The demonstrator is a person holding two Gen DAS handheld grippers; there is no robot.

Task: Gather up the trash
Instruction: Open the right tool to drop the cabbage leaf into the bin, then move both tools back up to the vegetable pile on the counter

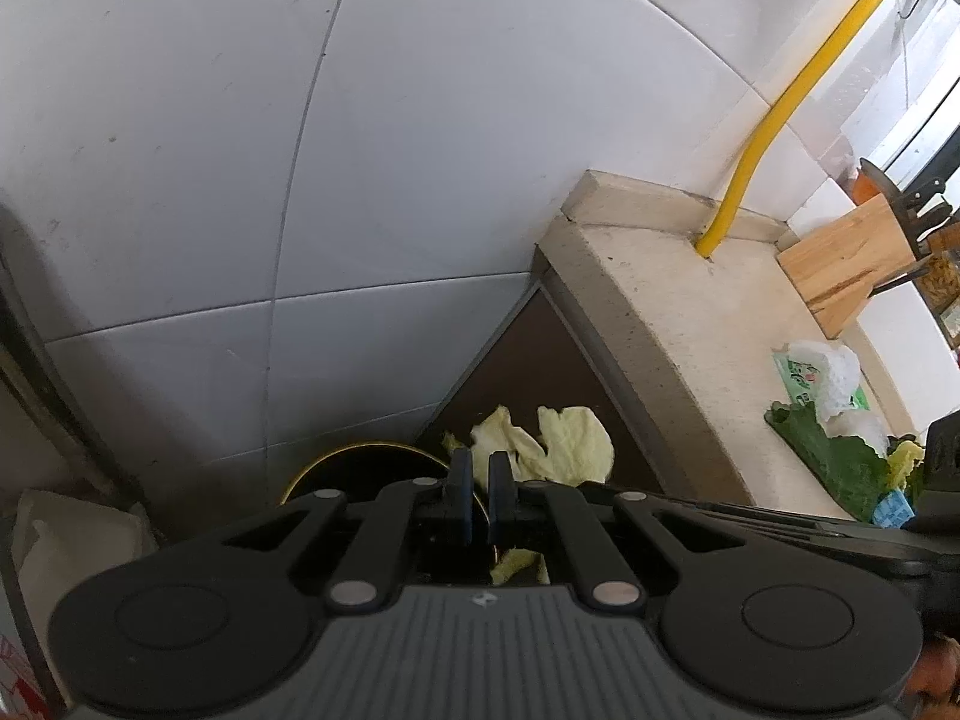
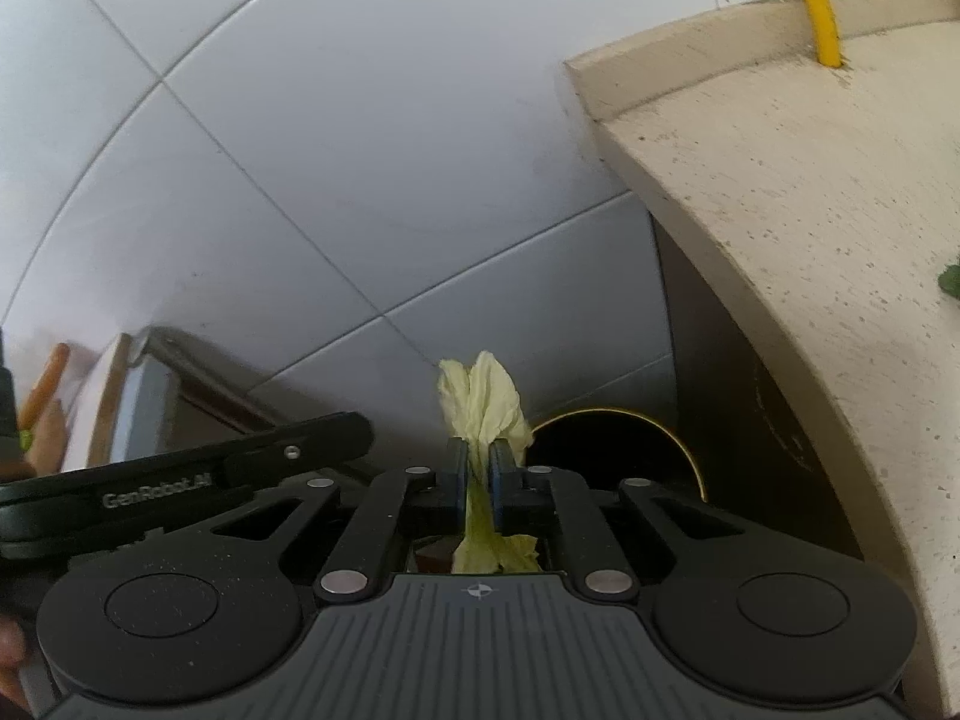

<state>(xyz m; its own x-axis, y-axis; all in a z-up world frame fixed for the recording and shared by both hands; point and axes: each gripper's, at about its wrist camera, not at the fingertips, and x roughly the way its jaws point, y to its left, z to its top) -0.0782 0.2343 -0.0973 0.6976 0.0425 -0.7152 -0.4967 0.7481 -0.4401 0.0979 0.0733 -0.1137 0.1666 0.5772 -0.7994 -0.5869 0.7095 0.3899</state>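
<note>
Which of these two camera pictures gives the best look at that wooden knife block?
The left wrist view. There the wooden knife block stands on the counter at the right edge, with dark knife handles sticking out of it. The right wrist view does not show it at all, only the counter's near end.

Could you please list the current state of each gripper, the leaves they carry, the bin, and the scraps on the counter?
Left gripper: jaws shut on a pale cabbage leaf.
Right gripper: jaws clamped on a yellow-green leaf.
Black bin: open, below both grippers.
Green leaf scraps: lying on the counter, uncollected.
</note>
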